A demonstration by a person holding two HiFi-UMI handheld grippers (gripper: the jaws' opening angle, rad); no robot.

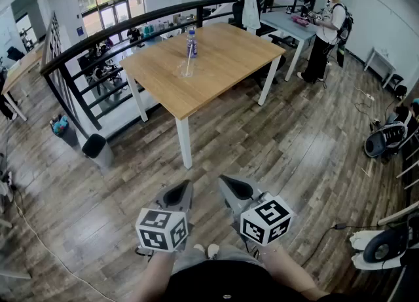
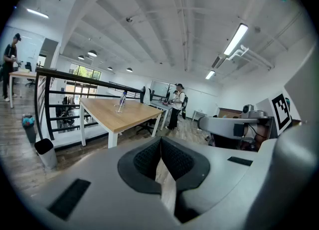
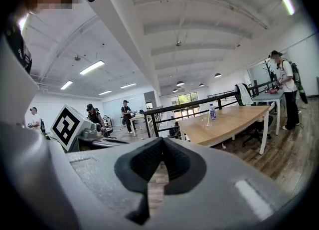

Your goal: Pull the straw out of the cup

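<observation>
A clear cup (image 1: 185, 69) with a white straw (image 1: 189, 59) stands on the far wooden table (image 1: 216, 65), just in front of a water bottle (image 1: 191, 42). Both grippers hang low over the floor, well short of the table. The left gripper (image 1: 182, 191) and the right gripper (image 1: 230, 187) are side by side, each shut with nothing between the jaws. The left gripper view shows the shut left gripper (image 2: 161, 143) and the small, distant cup (image 2: 120, 108) and bottle (image 2: 123, 98). The right gripper view shows the shut right gripper (image 3: 162, 144), the straw (image 3: 208, 119) and the bottle (image 3: 213, 112).
Wooden floor lies between me and the table. A black bin (image 1: 97, 149) stands left of the table by a dark railing (image 1: 98, 45). A person (image 1: 327, 32) stands at another desk at the back right. Chairs and a cable (image 1: 386, 140) sit along the right side.
</observation>
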